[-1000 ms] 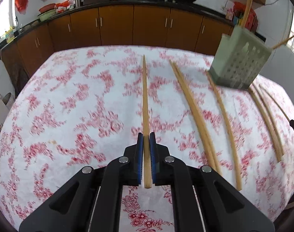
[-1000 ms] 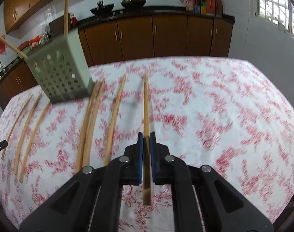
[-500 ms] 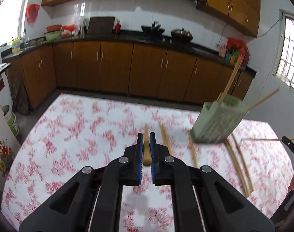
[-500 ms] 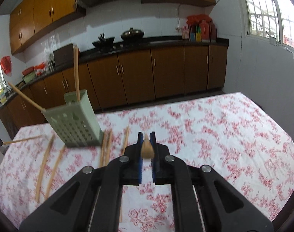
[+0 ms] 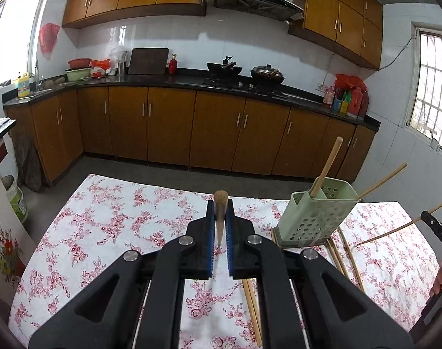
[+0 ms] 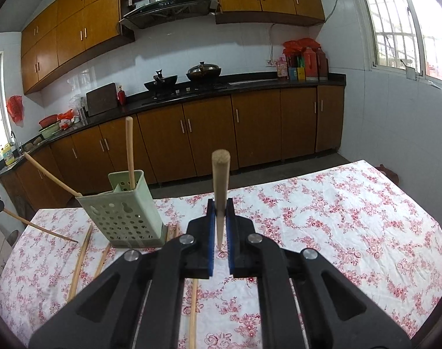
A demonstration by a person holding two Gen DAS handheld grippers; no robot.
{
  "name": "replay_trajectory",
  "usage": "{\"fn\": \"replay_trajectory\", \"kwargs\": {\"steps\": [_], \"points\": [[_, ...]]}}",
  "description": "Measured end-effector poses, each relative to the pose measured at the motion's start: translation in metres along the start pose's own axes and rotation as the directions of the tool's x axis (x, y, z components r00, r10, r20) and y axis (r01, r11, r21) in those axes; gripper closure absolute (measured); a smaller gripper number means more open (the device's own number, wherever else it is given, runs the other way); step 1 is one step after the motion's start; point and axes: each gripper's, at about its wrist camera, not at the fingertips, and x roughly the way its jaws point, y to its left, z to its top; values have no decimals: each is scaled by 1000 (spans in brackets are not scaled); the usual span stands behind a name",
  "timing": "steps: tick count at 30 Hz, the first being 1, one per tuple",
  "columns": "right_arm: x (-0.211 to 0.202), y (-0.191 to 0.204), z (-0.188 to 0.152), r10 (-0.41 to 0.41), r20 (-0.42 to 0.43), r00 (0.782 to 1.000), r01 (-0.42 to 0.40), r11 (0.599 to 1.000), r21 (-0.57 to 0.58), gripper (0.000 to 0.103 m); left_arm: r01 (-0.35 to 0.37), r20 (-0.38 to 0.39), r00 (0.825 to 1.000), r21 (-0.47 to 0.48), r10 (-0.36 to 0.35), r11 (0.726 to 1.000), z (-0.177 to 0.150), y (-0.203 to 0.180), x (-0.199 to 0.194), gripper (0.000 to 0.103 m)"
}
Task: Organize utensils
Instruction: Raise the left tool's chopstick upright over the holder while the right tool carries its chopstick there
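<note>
My left tongs [image 5: 220, 221] and right tongs [image 6: 220, 219] each clamp one chopstick [image 5: 221, 209], tilted up so it can drop tip-first into the green holder [image 5: 317, 215] beyond, where two already stand; more lie beside it.

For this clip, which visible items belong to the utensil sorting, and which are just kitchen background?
Part of the job:
left gripper, shut on a chopstick
right gripper, shut on a second chopstick
green holder with chopsticks already in it
loose chopsticks on the floral tablecloth

Background:
woks on the stove
chopping board
red bottle
range hood
</note>
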Motion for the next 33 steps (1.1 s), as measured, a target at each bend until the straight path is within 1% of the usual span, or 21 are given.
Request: {"fn": "replay_trajectory", "kwargs": {"steps": [5,9,12,15,18,22,24,26,28,30,33], "points": [[-17,7,16,42,29,999,-41,999,-12,95,31,32,999,16,-31,999,12,-8,-16,96],[-33,14,34,101,36,994,-100,995,-23,95,80,64,995,32,-82,996,25,-18,-34,96],[-44,21,46,164,29,986,-163,986,-24,95,113,100,988,50,-117,992,37,-31,-47,96],[-55,28,55,225,19,974,-225,974,-31,95,141,143,979,62,-149,988,47,-46,-58,96],[-64,36,64,282,21,959,-281,959,-36,95,166,198,965,61,-175,984,59,-63,-65,96],[-67,49,78,298,59,953,-295,954,-50,95,203,269,940,47,-208,978,75,-83,-67,96],[-66,54,84,303,78,950,-300,953,-50,95,192,321,926,51,-198,980,84,-96,-65,96],[-59,62,91,300,95,949,-296,953,-59,95,179,356,916,51,-185,983,90,-104,-59,96],[-47,69,95,292,94,952,-286,956,-67,95,163,382,908,48,-169,985,94,-110,-52,96],[-29,75,96,289,71,955,-284,956,-66,95,153,397,905,35,-154,988,96,-115,-39,96],[-7,80,94,281,34,959,-279,958,-66,95,130,408,904,12,-123,991,93,-117,-19,96]]}}
